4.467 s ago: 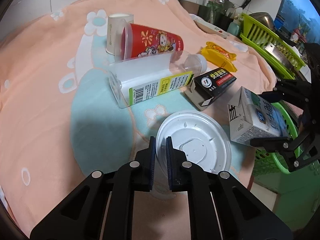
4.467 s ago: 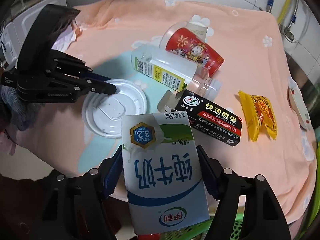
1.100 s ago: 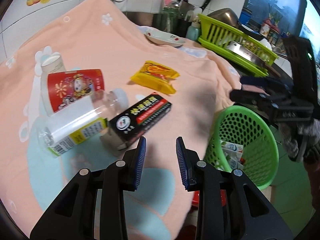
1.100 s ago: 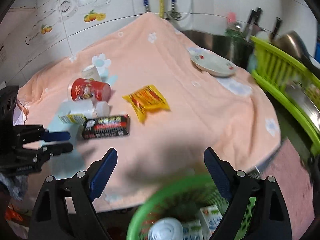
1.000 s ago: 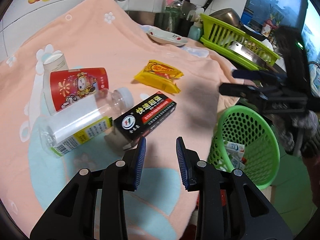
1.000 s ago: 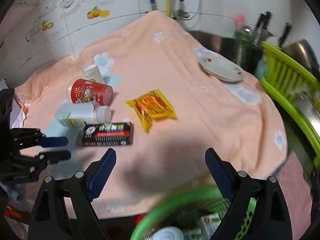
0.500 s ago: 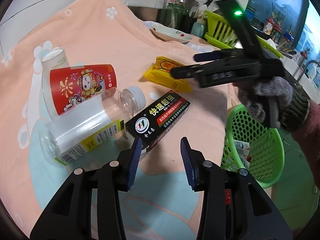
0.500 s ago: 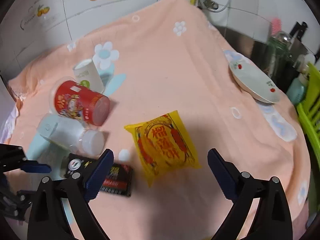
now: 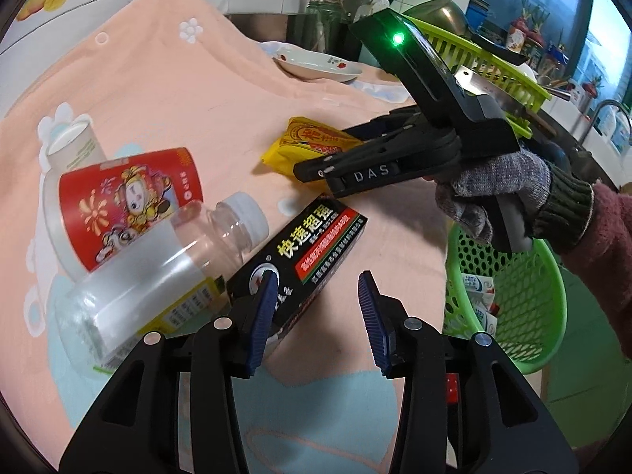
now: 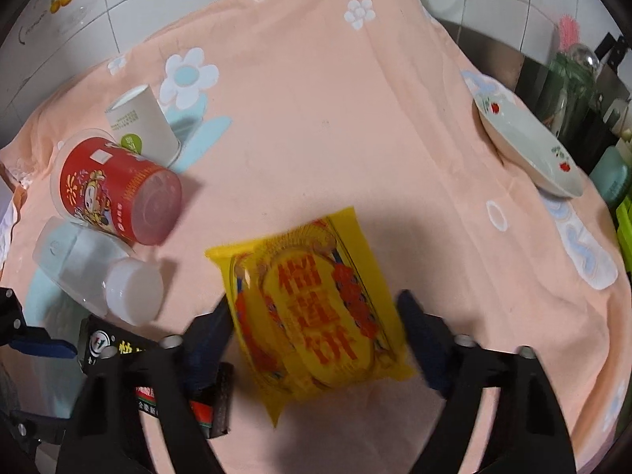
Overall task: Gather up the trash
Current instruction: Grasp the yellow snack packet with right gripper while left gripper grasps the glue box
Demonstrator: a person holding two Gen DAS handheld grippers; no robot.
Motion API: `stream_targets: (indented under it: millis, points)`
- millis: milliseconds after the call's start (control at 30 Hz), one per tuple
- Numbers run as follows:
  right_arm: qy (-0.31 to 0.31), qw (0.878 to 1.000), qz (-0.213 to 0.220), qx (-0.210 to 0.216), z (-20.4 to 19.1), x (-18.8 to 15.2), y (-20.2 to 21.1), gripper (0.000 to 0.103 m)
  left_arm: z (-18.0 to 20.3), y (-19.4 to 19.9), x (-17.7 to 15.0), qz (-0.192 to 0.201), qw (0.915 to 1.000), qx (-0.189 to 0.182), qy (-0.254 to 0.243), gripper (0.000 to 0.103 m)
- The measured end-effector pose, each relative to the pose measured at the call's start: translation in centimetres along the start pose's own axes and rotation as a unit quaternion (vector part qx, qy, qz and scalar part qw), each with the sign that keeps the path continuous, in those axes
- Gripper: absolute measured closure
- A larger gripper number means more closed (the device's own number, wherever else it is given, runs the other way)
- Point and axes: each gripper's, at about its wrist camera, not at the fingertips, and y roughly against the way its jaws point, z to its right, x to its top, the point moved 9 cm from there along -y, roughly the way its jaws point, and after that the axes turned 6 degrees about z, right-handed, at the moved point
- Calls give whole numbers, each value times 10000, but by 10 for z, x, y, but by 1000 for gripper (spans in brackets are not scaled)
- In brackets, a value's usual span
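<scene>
The right gripper (image 10: pixel 316 326) is down over the flat yellow snack packet with red print (image 10: pixel 312 308), jaws closing with the packet between them, though the pads look just short of pressing on it (blurred, so only just). The left gripper (image 9: pixel 316 308) hangs partly open, nothing gripped; its left pad sits in front of the near end of the long black glue carton with yellow lettering (image 9: pixel 304 245), the right pad over bare cloth. Outward from there, on the peach flowered blanket (image 9: pixel 166 91) spread over the counter: a clear plastic bottle with a yellow label (image 9: pixel 158 272) lies on its side touching the carton, a red printed plastic cup (image 9: pixel 122 201) lies tipped against the bottle, and a small white paper cup (image 10: pixel 140 122) stands just behind it, toward the counter's far left side. A white patterned dish (image 10: pixel 529 150) sits near the far right edge (likely crockery, not rubbish). Off the counter's near right edge stands the round green mesh basket (image 9: pixel 529 308), with at least one milk carton (image 9: pixel 476 286) already inside. So the job looks partly done: some pieces binned, five still on the blanket, with packet and glue carton apparently next.
</scene>
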Motion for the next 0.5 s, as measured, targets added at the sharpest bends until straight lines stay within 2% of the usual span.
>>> stream_targets:
  millis: [67,100,167,233,300,500]
  points:
    - [-17,10000,15,9,2,-2,3,39,3,-1,3,26,10000,-65,-68,60]
    - [-28,10000,22,1,2,-3,4,46,4,-2,4,28,9999,-100,-94,60]
    - [-72,10000,4,23,4,-7,8,55,7,-7,7,9,9997,-172,-195,53]
    - [-67,10000,18,0,5,-9,12,57,8,-12,9,-20,9994,-163,-296,52]
    - [-77,10000,31,10,5,-11,15,64,8,-17,11,-52,9993,-117,-363,52]
    - [-114,9998,147,33,7,-18,30,68,1,-27,18,-129,9990,-59,-414,47]
